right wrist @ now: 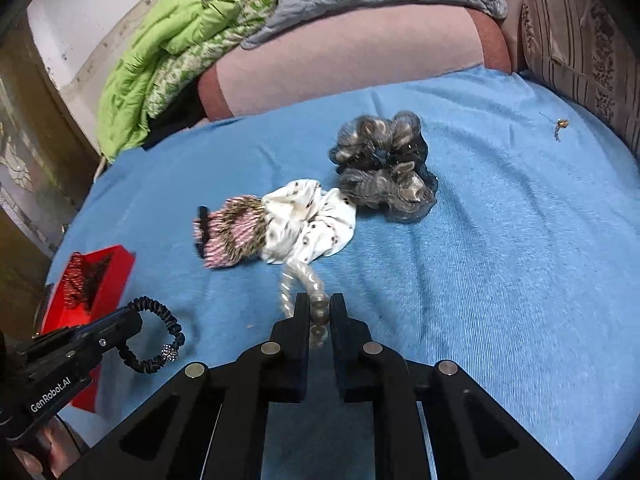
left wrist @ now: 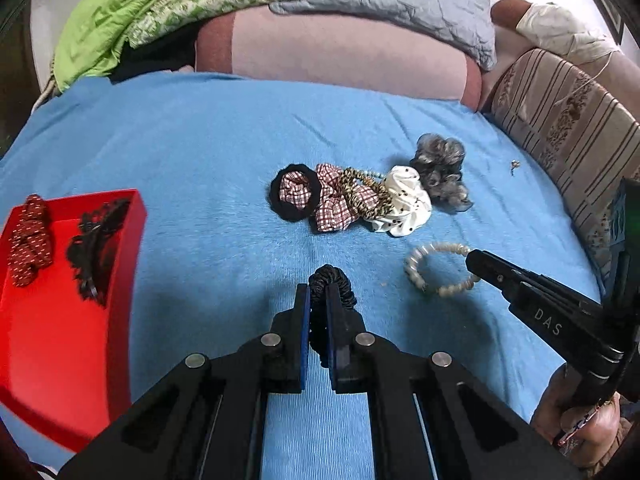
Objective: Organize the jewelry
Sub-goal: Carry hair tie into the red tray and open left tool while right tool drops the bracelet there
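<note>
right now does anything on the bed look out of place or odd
One thing: a tiny metallic piece, maybe an earring, lies alone on the blue sheet near the striped cushion, apart from the scrunchie pile. Too small to identify.

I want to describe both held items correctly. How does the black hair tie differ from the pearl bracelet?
The black hair tie is dark ruched fabric with one sparkly bead; the pearl bracelet is pale beads all round. The left gripper holds the tie, the right gripper the bracelet. Both are small rings, each pinched.
</note>
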The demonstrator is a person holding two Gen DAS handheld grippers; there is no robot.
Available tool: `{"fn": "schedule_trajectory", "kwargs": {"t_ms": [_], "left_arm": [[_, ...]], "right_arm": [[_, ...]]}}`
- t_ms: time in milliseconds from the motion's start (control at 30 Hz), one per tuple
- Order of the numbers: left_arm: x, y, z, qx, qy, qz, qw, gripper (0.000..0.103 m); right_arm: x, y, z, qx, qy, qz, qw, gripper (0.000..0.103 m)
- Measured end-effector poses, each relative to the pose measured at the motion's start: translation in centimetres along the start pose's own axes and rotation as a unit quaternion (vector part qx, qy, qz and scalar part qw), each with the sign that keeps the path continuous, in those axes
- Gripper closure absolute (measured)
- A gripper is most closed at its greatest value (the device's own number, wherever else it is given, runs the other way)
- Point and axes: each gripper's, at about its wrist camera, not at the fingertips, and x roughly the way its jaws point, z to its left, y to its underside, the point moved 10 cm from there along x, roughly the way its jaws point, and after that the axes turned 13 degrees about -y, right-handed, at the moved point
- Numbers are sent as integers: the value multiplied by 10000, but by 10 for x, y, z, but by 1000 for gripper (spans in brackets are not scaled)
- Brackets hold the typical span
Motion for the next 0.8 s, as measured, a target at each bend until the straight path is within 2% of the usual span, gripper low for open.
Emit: {"fn": "schedule_trajectory", "kwargs": {"t_ms": [500, 800], "left_arm": [[-80, 9, 30, -290, -79, -542, 9981, 96], [-118, 14, 51, -347, -421, -937, 9941, 96]], "right_arm": [[-44, 18, 55, -380, -117, -132, 9991, 92], [-67, 27, 92, -818, 3, -250, 9963, 92]]}}
